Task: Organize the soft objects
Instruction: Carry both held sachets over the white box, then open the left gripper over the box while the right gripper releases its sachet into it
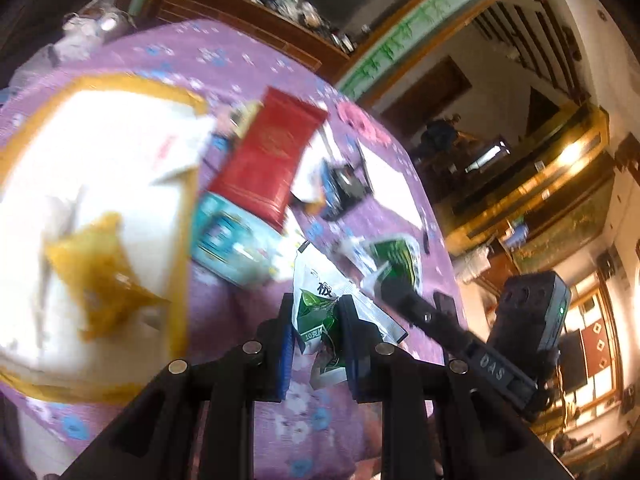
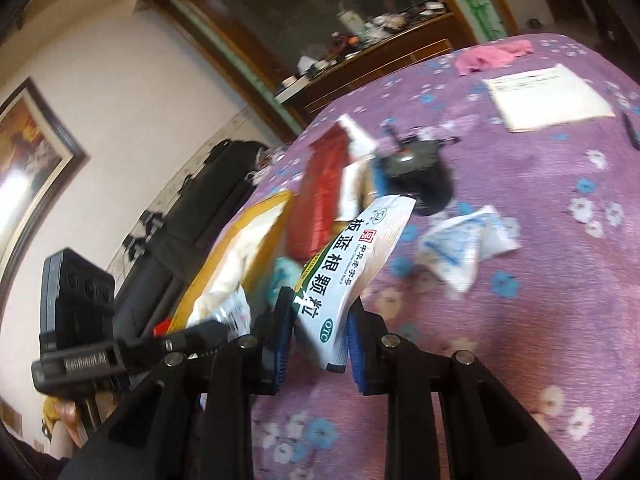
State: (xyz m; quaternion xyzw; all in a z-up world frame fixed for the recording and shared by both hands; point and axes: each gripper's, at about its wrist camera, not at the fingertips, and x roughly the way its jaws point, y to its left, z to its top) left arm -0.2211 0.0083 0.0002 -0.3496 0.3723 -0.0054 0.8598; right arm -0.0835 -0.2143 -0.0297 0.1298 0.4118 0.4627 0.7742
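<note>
Left wrist view, from left to right, with the red box (image 1: 272,156) as landmark: a white tray with a yellow rim (image 1: 100,80) lies left of the box on the purple floral tablecloth (image 1: 224,60), and a yellow packet (image 1: 100,276) rests inside it; a teal and white carton (image 1: 228,240) touches the box's near end; the left gripper (image 1: 316,332), nearer the camera than the box, pinches a green and white sachet (image 1: 316,308) between its blue pads, the print "10" legible on it; right of the box lie a black device (image 1: 344,184) and a white sheet (image 1: 392,184); the right gripper (image 1: 396,288), lettered "DAS" on its body, enters from the right edge with a green and white sachet at its tips. Right wrist view: the left gripper's body at far left bears raised lettering too blurred to read with certainty; the right gripper (image 2: 320,320) clamps a white sachet (image 2: 352,268) printed "板蓝根颗粒" and "OTC", held in front of the red box; a crumpled blue and white sachet (image 2: 468,244) lies right of the box on the cloth, a pink cloth (image 2: 492,56) beyond it.
</note>
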